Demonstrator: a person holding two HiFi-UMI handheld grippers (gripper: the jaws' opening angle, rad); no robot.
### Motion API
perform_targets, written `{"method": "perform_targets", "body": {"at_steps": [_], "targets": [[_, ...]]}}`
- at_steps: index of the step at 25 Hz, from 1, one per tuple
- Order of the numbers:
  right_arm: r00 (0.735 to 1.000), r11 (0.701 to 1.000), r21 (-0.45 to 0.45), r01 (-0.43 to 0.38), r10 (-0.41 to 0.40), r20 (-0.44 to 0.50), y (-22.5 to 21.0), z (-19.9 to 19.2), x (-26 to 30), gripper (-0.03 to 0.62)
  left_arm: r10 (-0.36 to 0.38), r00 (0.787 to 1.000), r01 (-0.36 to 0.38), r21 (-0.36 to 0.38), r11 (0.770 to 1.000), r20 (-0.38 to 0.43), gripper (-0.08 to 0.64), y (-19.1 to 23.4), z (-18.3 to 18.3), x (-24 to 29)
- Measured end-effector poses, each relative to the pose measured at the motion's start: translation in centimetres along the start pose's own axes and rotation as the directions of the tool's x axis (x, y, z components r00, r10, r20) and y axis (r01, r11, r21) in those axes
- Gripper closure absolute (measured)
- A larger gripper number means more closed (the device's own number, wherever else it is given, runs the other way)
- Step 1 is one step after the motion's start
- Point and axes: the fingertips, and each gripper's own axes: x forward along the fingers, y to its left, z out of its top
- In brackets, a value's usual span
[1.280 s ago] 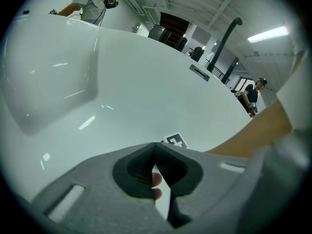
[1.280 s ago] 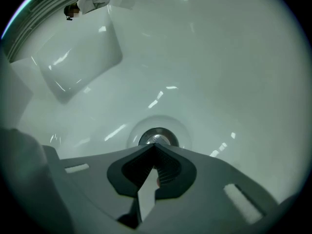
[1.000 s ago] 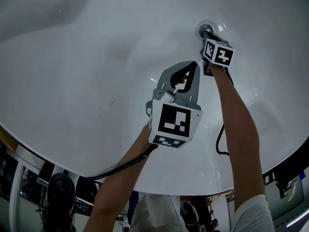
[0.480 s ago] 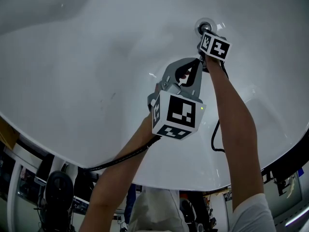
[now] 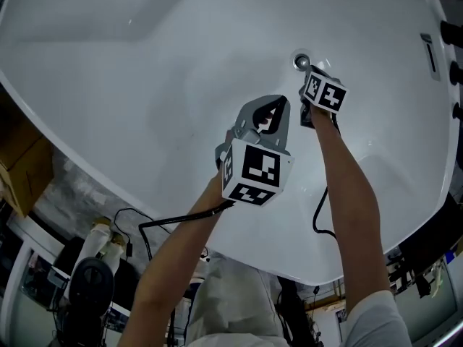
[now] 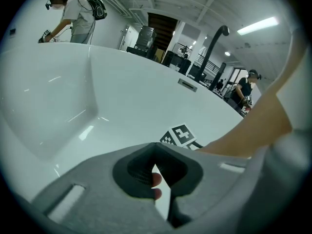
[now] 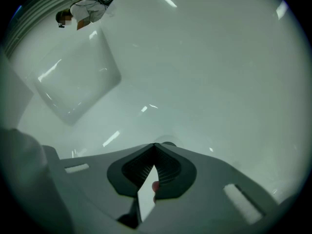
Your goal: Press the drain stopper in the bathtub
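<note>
The chrome drain stopper [image 5: 300, 61] sits in the floor of the white bathtub [image 5: 159, 85]. My right gripper [image 5: 310, 71] reaches down to it with its jaws shut, the tips right at the stopper's near edge; whether they touch it is hidden. In the right gripper view the shut tips of the right gripper [image 7: 155, 145] meet just in front of the stopper [image 7: 168, 144], which peeks out behind them. My left gripper [image 5: 279, 101] hovers shut and empty above the tub floor, a little nearer to me. Its tips [image 6: 155, 145] point towards the right gripper's marker cube [image 6: 181, 134].
An overflow plate [image 5: 427, 52] is set in the tub's far wall. Cables [image 5: 322, 208] trail from both grippers over the near rim. A cardboard box [image 5: 22, 157] stands outside the tub at left. People [image 6: 73, 11] work beyond the tub.
The head view has pulled back, so the tub looks smaller and its rim and the floor outside show. The right gripper stays at the stopper; the left gripper holds near it.
</note>
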Motion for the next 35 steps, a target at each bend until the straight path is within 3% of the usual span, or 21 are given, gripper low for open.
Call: {"method": "perform_targets", "body": {"at_steps": [4,9,13,23,27,31,35], "targets": [[0.999,0.999,-0.019,-0.036,0.036,0.011,1.4,0.8,-4.5,0.588,0.015,1.000,-0.015,-0.026,1.000,-0.011,0.561,-1.7,2.1,-4.0],[0.998,0.999,-0.017,-0.049,0.049,0.039,2.8,1.6,-11.9,0.588,-0.014,0.999,0.014,-0.005,1.000,-0.032,0.561,-6.5,3.8,-11.9],[0.994,0.998,-0.008,-0.061,0.061,0.087,4.5,3.6,-17.7,0.588,-0.008,1.000,0.008,0.019,1.000,0.014,0.561,-9.0,7.5,-17.4],[0.986,0.995,-0.018,-0.094,0.096,0.138,7.5,1.2,-35.6,0.588,-0.009,0.994,0.001,0.065,0.998,0.111,0.561,-18.4,14.0,-31.9],[0.973,0.991,-0.040,-0.128,0.133,0.190,9.2,0.7,-43.0,0.588,0.002,0.988,-0.012,0.061,0.998,0.157,0.561,-21.4,15.0,-36.9],[0.948,0.971,-0.050,-0.233,0.238,0.212,11.5,-1.0,-49.9,0.588,0.018,0.982,-0.027,0.046,0.999,0.189,0.561,-24.5,14.9,-41.7],[0.932,0.961,-0.132,-0.244,0.270,0.243,13.3,-2.3,-56.7,0.588,0.012,0.974,-0.017,0.022,1.000,0.226,0.561,-27.5,14.2,-46.0]]}}
